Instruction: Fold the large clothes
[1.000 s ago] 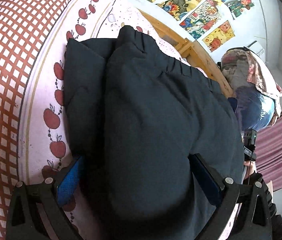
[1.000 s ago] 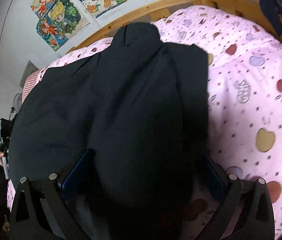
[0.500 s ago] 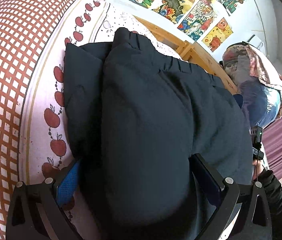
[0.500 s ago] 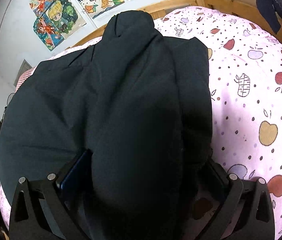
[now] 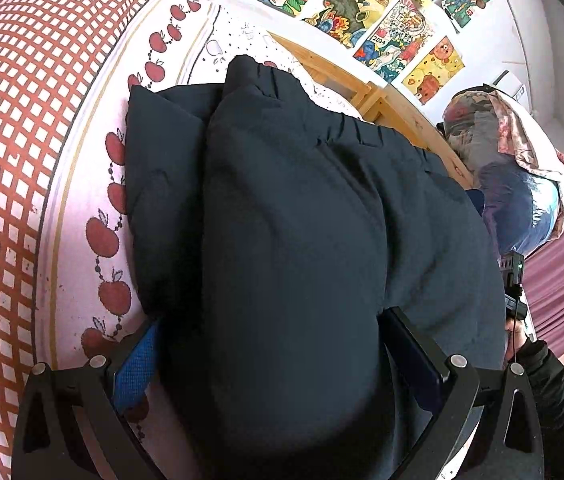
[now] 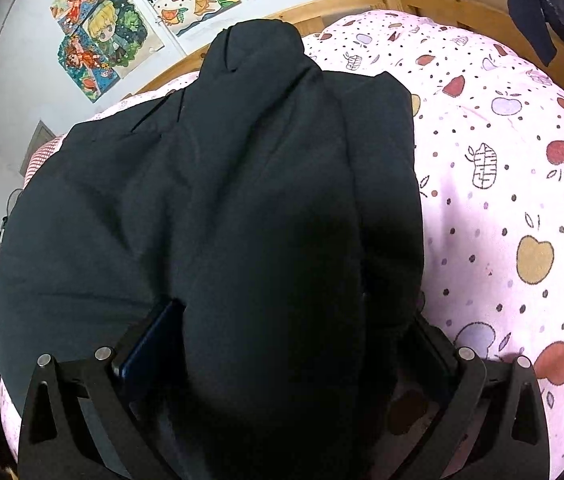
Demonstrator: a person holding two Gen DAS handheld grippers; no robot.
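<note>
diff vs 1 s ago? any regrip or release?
No regrip or release. Both the left gripper and the right gripper stay clamped on the dark garment, and its folded end has shifted slightly farther over the pink apple-print bedding. The rest is unchanged.

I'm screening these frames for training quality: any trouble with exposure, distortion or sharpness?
Left wrist: strong fisheye bends the checked bedding; wall posters stay sharp and evenly lit. Right wrist: the dark garment loses fold detail in shadow near the right gripper; the pink sheet looks bright, not blown out.
</note>
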